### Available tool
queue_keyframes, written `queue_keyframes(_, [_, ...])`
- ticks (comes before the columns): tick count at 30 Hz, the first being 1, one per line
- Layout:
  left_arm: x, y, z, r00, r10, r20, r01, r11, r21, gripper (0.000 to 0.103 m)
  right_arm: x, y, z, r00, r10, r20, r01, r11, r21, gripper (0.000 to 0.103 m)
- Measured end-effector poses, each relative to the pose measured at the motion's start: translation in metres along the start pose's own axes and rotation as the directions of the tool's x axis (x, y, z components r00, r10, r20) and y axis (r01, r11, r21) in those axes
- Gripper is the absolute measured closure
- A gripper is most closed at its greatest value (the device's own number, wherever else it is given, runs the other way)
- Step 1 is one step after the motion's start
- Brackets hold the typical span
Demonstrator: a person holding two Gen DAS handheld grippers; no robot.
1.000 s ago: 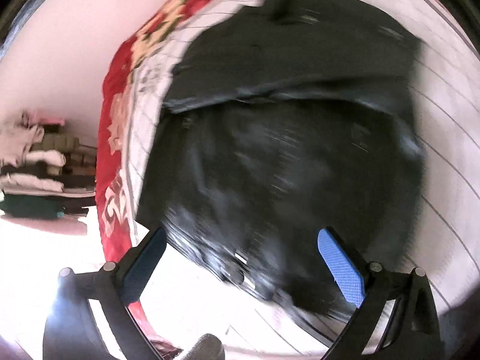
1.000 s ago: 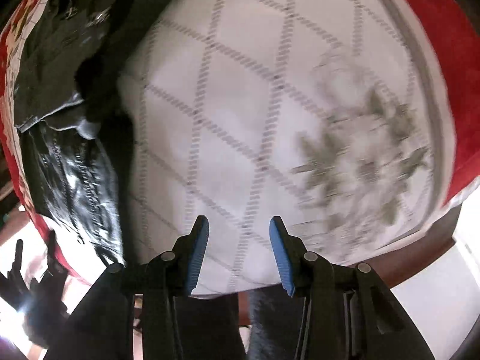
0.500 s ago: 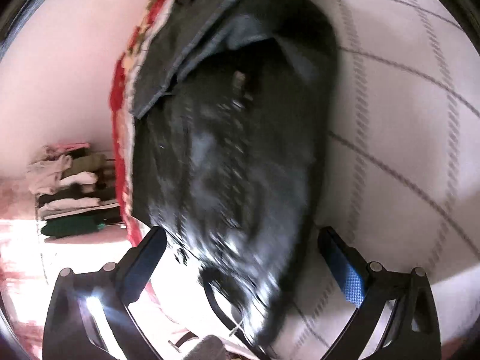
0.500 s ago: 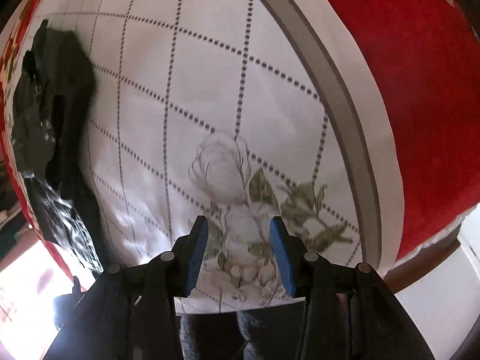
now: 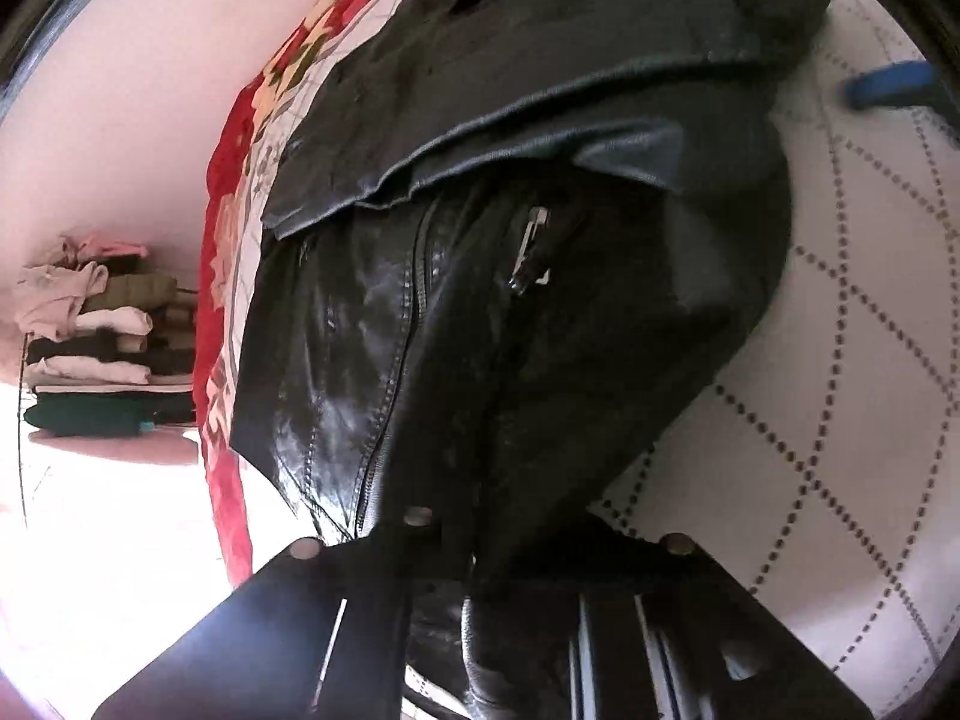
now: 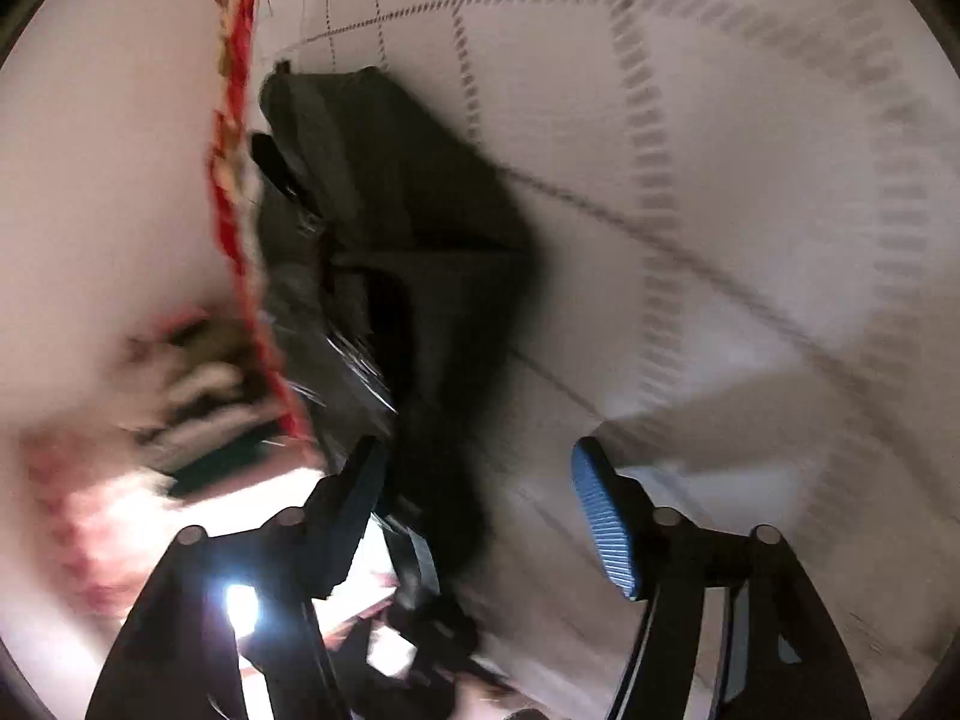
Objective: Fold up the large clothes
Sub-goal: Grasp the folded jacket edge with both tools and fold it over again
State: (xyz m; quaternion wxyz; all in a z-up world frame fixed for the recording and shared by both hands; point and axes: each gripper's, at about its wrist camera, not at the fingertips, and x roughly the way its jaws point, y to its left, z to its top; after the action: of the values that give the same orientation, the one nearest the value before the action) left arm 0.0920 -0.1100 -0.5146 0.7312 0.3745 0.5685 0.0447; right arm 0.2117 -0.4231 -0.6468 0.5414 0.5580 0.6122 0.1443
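A black leather jacket with zips lies partly folded on a white quilted bedspread. My left gripper is shut on the jacket's near hem; leather bunches between its closed jaws. The right gripper's blue pad shows at the top right of the left wrist view. In the blurred right wrist view my right gripper is open, its fingers on either side of the jacket's dark edge, with nothing held.
A red floral blanket edge runs along the bed's left side. A stack of folded clothes sits on a shelf by the pink wall, also seen blurred in the right wrist view.
My left gripper has moved onto the jacket's hem and shut on it. My right gripper has swung from the bare bedspread to the jacket and opened wider.
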Motion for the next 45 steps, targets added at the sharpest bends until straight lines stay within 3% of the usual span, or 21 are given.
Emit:
queue_keyframes(2, [-0.003,-0.002,0.001,1.000,-0.007,0.011,0.007,1.000,0.003,0.098,0.014,0.000,0.010,0.997,0.081,-0.005,-0.081,0.996,0.037,0.032])
queue_keyframes(4, [-0.007,0.000,0.000,1.000,-0.012,0.021,0.012,1.000,0.007,0.098,0.032,0.005,0.014,0.994,0.109,-0.024,-0.107,0.993,0.053,0.034])
queue_keyframes(5, [-0.010,-0.001,-0.001,0.999,-0.009,0.031,0.009,1.000,0.014,0.099,0.035,0.009,0.020,0.994,0.109,-0.016,-0.108,0.992,0.070,0.039])
queue_keyframes(6, [-0.013,-0.001,-0.002,0.999,-0.011,0.039,0.010,1.000,0.020,0.099,0.039,0.012,0.021,0.995,0.101,-0.007,-0.100,0.992,0.073,0.065])
queue_keyframes(9, [-0.027,0.004,-0.004,0.997,-0.023,0.070,0.020,0.999,0.038,0.100,0.052,0.026,0.012,0.999,0.034,0.033,-0.036,0.997,0.066,0.081])
queue_keyframes(13, [-0.053,0.020,-0.012,0.992,-0.071,0.105,0.068,0.997,0.030,0.101,0.024,0.049,-0.010,0.998,-0.037,0.057,0.035,0.998,0.044,0.084])
queue_keyframes(16, [-0.088,0.031,-0.022,0.979,-0.148,0.139,0.142,0.989,0.050,0.101,0.010,0.064,-0.040,0.993,-0.094,0.064,0.092,0.995,0.043,0.085])
queue_keyframes(22, [-0.138,0.066,-0.027,0.930,-0.340,0.137,0.339,0.940,0.030,0.101,-0.052,0.117,-0.083,0.955,-0.287,0.072,0.287,0.958,0.006,0.085])
queue_keyframes(26, [-0.113,0.109,-0.010,0.888,-0.449,0.102,0.458,0.885,-0.088,0.100,-0.045,0.173,-0.079,0.927,-0.370,0.055,0.373,0.927,-0.047,0.084])
queue_keyframes(28, [-0.090,0.127,-0.003,0.871,-0.482,0.092,0.491,0.859,-0.144,0.100,-0.020,0.203,-0.068,0.919,-0.393,0.046,0.395,0.914,-0.087,0.084])
queue_keyframes(33, [-0.009,0.177,0.015,0.828,-0.555,0.078,0.551,0.781,-0.293,0.099,0.070,0.265,-0.035,0.891,-0.453,0.044,0.453,0.877,-0.161,0.082])
queue_keyframes(36, [0.039,0.194,0.020,0.805,-0.591,0.061,0.571,0.741,-0.354,0.098,0.112,0.276,-0.019,0.864,-0.501,0.047,0.501,0.850,-0.162,0.082])
queue_keyframes(37, [0.054,0.197,0.022,0.799,-0.600,0.052,0.573,0.731,-0.372,0.097,0.136,0.280,-0.009,0.846,-0.532,0.043,0.531,0.830,-0.171,0.081])
queue_keyframes(38, [0.071,0.199,0.021,0.786,-0.617,0.041,0.580,0.713,-0.393,0.096,0.151,0.277,0.000,0.838,-0.544,0.044,0.543,0.824,-0.160,0.080])
queue_keyframes(40, [0.104,0.205,0.022,0.736,-0.676,0.023,0.619,0.661,-0.424,0.093,0.184,0.274,0.016,0.815,-0.579,0.017,0.573,0.801,-0.171,0.073])
queue_keyframes(41, [0.115,0.210,0.023,0.722,-0.692,0.022,0.630,0.643,-0.435,0.091,0.196,0.272,0.022,0.808,-0.589,-0.002,0.580,0.796,-0.173,0.064])
queue_keyframes(42, [0.123,0.216,0.022,0.707,-0.707,0.026,0.639,0.622,-0.452,0.088,0.205,0.270,0.027,0.810,-0.586,-0.019,0.575,0.800,-0.169,0.053])
queue_keyframes(43, [0.129,0.223,0.020,0.688,-0.725,0.040,0.652,0.594,-0.471,0.082,0.211,0.268,0.033,0.828,-0.558,-0.046,0.546,0.823,-0.154,0.046])
queue_keyframes(44, [0.133,0.232,0.017,0.673,-0.737,0.059,0.662,0.566,-0.492,0.077,0.211,0.268,0.037,0.860,-0.505,-0.071,0.493,0.859,-0.136,0.045])
queue_keyframes(45, [0.136,0.241,0.014,0.670,-0.739,0.074,0.662,0.549,-0.510,0.073,0.209,0.270,0.038,0.879,-0.470,-0.080,0.458,0.879,-0.129,0.044])
